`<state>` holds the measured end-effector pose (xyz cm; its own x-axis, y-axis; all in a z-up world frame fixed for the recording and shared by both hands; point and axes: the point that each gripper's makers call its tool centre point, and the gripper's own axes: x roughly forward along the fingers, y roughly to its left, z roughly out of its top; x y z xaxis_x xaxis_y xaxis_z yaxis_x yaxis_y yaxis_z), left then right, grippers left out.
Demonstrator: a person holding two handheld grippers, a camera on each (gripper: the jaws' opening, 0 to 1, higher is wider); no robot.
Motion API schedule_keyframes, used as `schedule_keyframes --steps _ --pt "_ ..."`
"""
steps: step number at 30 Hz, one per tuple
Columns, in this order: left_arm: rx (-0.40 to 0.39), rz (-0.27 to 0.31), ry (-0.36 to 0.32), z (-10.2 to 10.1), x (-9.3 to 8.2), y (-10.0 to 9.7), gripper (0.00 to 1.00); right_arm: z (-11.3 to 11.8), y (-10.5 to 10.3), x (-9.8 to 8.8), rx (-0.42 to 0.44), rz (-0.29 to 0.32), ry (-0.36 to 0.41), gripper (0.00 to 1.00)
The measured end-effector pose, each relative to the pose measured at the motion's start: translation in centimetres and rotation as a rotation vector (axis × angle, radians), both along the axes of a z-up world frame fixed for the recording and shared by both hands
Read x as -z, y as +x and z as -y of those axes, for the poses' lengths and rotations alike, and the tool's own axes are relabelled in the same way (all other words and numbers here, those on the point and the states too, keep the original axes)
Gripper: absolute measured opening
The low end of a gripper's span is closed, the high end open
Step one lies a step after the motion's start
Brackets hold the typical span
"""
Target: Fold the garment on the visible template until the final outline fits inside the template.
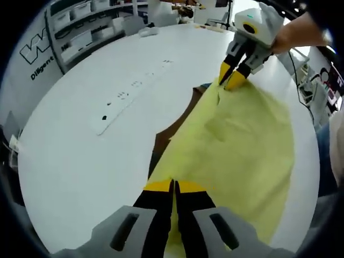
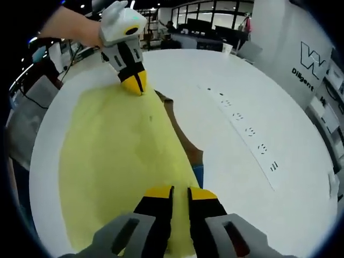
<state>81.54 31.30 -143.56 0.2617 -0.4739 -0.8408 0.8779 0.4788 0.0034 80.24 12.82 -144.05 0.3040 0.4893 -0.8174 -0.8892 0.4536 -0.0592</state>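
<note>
Yellow-tipped left gripper (image 1: 173, 187) pinched one edge of the pale yellow cloth garment (image 1: 242, 156); the right gripper (image 2: 173, 192) clamped the opposite end. It lay on the white round table (image 1: 80, 156), over a brown template (image 1: 171, 129). Mid-fold; next, carry that edge across.

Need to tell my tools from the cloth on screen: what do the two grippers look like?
Both match. The left gripper and right gripper have black fingers with yellow tips, rising from grey mounts with slotted openings. Seen from across, each has a white housing with a small green-lit spot on top. The tips nearly match the yellow garment. The forearms in view are bare, with no sleeves showing.
</note>
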Motion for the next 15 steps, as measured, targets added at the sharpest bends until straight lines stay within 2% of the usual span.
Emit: schedule_keyframes --steps 2,5,9,15 --pt "0.002 0.001 0.002 0.0 0.0 0.0 0.02 -0.4 -0.3 0.0 -0.012 -0.009 0.003 0.05" --pt "0.0 0.002 0.002 0.0 0.0 -0.1 0.02 -0.4 -0.3 0.2 -0.024 0.005 -0.029 0.0" --pt "-0.004 0.002 0.0 -0.1 -0.2 -0.1 0.02 -0.4 -0.5 0.2 -0.035 0.005 -0.023 0.0" --pt "-0.007 0.009 -0.009 -0.3 -0.8 0.1 0.02 -0.2 -0.1 -1.1 -0.031 0.023 0.01 0.0"
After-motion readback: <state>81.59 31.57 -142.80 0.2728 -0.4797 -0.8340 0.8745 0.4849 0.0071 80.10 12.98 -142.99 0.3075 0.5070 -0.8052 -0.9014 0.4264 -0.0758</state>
